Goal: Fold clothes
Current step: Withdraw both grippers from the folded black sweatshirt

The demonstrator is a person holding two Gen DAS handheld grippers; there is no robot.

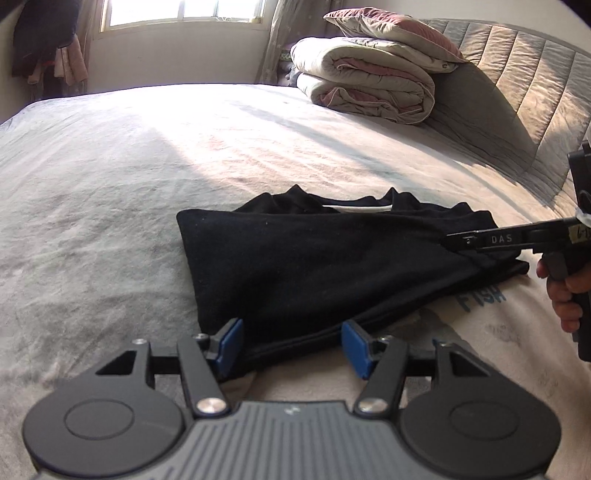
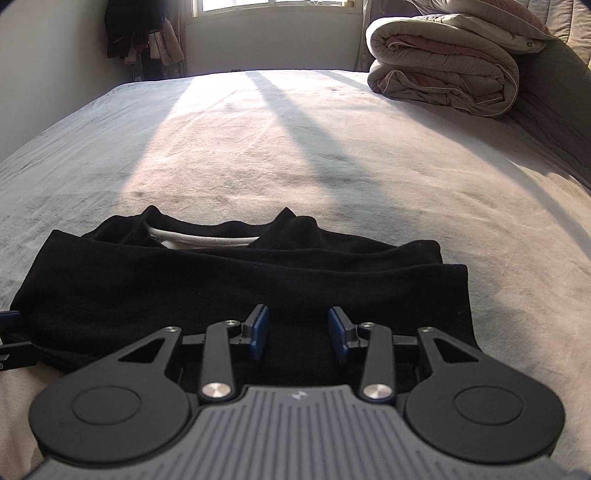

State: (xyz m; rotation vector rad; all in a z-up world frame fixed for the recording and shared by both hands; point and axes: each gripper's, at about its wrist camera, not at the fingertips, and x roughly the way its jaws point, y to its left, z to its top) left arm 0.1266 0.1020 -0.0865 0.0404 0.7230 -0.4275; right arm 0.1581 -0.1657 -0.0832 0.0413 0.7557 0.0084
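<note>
We had one black garment [image 2: 236,295] lying folded on the bed [image 2: 295,147], its long axis running crosswise in front of both tongs. Its near edge sat between the parted pads of the left gripper [image 1: 291,341], and the right gripper [image 2: 298,334], nearer its middle, stood apart over the cloth, clamping nothing. We counted two grippers, one rolled quilt [image 2: 443,62] and one pillow [image 1: 391,29].

Black garment [image 2: 236,288] — grey bedsheet [image 2: 258,147]
</note>
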